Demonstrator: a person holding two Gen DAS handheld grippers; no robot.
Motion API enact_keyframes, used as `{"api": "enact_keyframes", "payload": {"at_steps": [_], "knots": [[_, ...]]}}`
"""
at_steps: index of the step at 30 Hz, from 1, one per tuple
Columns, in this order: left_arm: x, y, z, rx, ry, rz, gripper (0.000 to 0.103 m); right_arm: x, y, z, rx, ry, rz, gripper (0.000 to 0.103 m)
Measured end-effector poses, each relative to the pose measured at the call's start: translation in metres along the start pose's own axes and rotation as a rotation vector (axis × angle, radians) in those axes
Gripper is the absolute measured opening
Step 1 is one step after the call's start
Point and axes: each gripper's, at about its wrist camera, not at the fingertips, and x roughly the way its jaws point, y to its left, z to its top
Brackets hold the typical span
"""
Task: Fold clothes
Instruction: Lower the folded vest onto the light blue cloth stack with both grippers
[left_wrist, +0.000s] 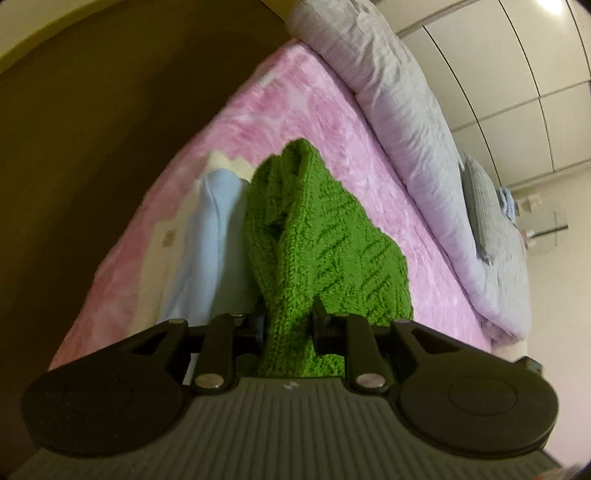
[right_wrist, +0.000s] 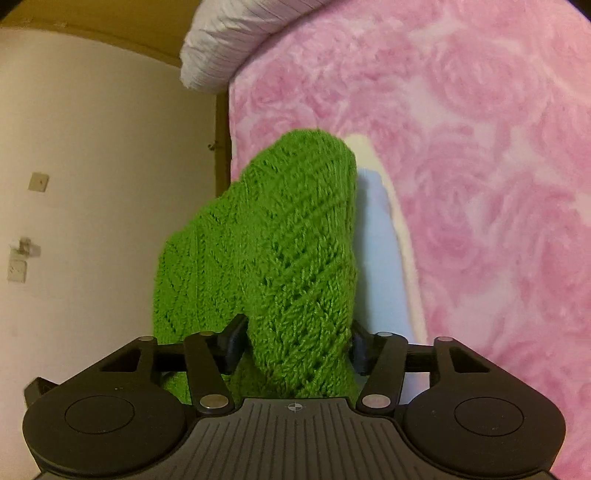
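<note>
Green knit: a chunky green knitted garment (left_wrist: 314, 236) runs between the jaws of both grippers and drapes ahead of them over the bed.
Left jaws: the left gripper (left_wrist: 288, 328) has a narrow bunched strip of knit between its fingers; the fingers sit close against the wool, yet whether the pads press cannot be told.
Right jaws: the right gripper (right_wrist: 295, 339) stands wider, its fingers apart on either side of a thick fold; the wool fills the gap, but no squeeze shows, so it reads as apart rather than clamped.
Just beyond the jaws: a pale blue cloth (left_wrist: 207, 236) lies beside the knit, touching it, left of the left jaws and right of the right jaws.
Further out: a pink rose-patterned blanket (right_wrist: 480, 184) carries both garments; a grey quilt (left_wrist: 406, 122) lies along its far edge.
Step in hand: judged to be laying the knit down at the end of a fold.
Doing it well: let the fold settle flat before backing out, draw both grippers straight back so no fingertip snags the loose stitches, and keep the blue cloth undisturbed.
Risk: open knit catches easily, and a snag would pull the fold apart.
</note>
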Motion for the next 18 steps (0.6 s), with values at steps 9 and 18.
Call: {"api": "enact_keyframes", "payload": {"at_steps": [9, 18], "knots": [[-0.071, -0.057, -0.026, 0.335, -0.137, 0.151, 0.013, -0.075, 0.041, -0.017, -0.294, -0.18, -0.127, 0.05], [-0.022, -0.047, -0.064, 0.59, 0.031, 0.274, 0.003, -0.018, 0.07, -0.08, -0.525, -0.075, -0.268, 0.035]]}}
